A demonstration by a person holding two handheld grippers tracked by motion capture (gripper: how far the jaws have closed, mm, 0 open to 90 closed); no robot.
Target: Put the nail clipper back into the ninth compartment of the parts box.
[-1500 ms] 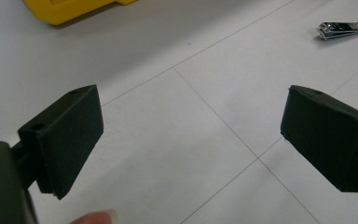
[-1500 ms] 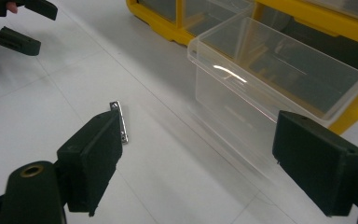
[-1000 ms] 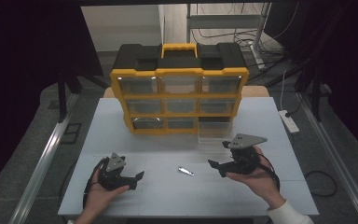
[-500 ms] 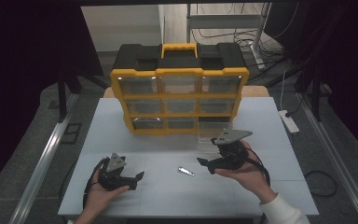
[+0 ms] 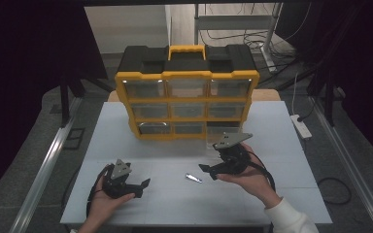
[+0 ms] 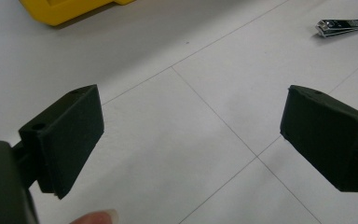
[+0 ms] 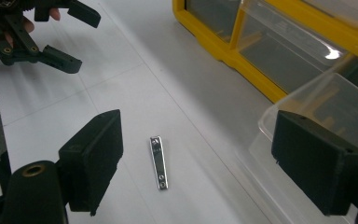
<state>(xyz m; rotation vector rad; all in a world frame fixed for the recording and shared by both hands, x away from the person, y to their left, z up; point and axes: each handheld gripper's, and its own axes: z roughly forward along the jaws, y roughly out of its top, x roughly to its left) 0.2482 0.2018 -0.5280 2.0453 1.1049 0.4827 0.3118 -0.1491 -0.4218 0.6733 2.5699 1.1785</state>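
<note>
The flat, shiny metal nail clipper (image 7: 159, 162) lies very low on the white table top (image 5: 126, 141), and that is the main risk: if the right gripper (image 5: 209, 170) comes down too shallow, its broad black pads (image 7: 93, 156) could skid over the clipper or nudge it away instead of pinching it — a thin, smooth piece gives little to bite on. The clear plastic drawer (image 7: 317, 107) pulled out of the yellow organiser cabinet (image 5: 187, 92) sits just beside that gripper (an easy thing to bump). Its jaws stand wide apart, empty, with the clipper on the table between and ahead of them. The left gripper (image 5: 143, 184), also spread and empty, rests well apart.
</note>
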